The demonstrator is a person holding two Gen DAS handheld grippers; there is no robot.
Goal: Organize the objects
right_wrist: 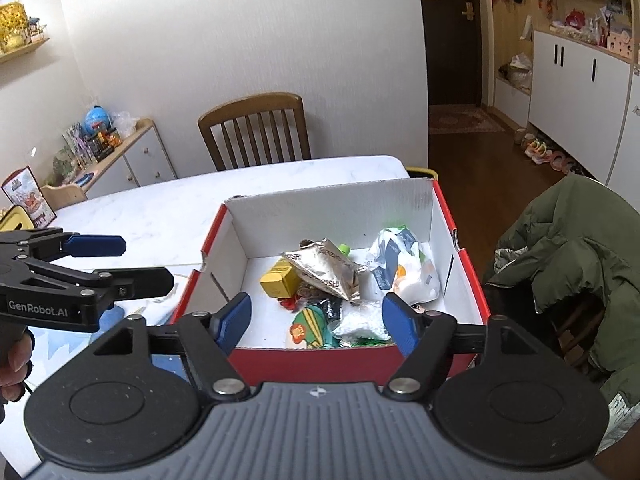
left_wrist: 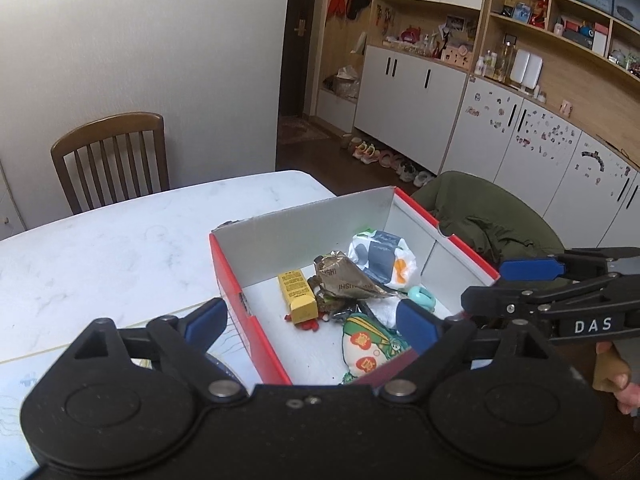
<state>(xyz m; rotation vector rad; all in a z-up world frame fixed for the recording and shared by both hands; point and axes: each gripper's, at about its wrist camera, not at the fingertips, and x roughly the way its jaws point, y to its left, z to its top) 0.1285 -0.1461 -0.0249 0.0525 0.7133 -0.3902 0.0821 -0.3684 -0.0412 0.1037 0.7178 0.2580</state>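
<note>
A red cardboard box [left_wrist: 224, 264] [right_wrist: 312, 364] with a white inside sits on the table's right end. It holds a small yellow carton [left_wrist: 298, 294] [right_wrist: 278, 282], a crumpled foil packet [left_wrist: 348, 278] [right_wrist: 326, 268], a white plastic pack [left_wrist: 382, 258] [right_wrist: 404, 268], a green and orange pouch [left_wrist: 368, 344] [right_wrist: 308, 326] and other small bits. My left gripper [left_wrist: 312, 324] [right_wrist: 148, 262] hovers open over the box's near left corner. My right gripper [right_wrist: 318, 322] [left_wrist: 484, 286] is open above the box's near wall. Neither holds anything.
The white marble table [left_wrist: 120, 240] stretches left of the box, with a wooden chair [left_wrist: 112, 156] [right_wrist: 256, 132] behind it. A green jacket [left_wrist: 480, 216] [right_wrist: 568, 248] hangs over a chair right of the box. Hands [left_wrist: 616, 384] [right_wrist: 16, 360] grip the handles.
</note>
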